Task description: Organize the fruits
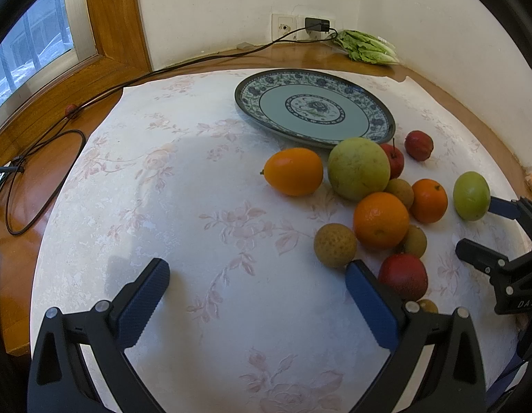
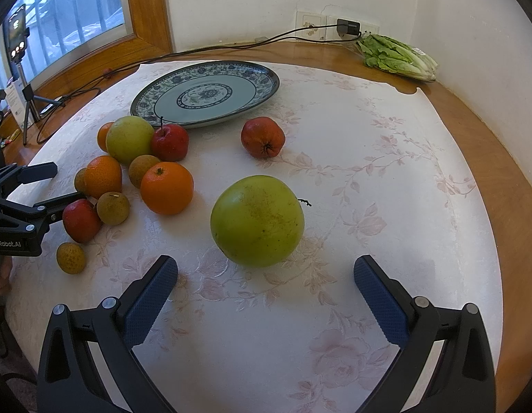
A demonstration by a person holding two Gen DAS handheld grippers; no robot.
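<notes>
Both my tongs hang w/ jaws wide apart, nothing in them. My right gripper (image 2: pixel 266 282) sits just short of the big green fruit (image 2: pixel 257 221), which lies alone on the floral cloth (image 2: pixel 386 158), well in front of the blue patterned plate (image 2: pixel 205 94). The plate holds no fruit. My left gripper (image 1: pixel 257 282) hovers over bare cloth; its right finger is just beside a red fruit (image 1: pixel 403 276) at the near edge of the fruit pile (image 1: pixel 381 220), which spreads from the plate's front rim toward me.
</notes>
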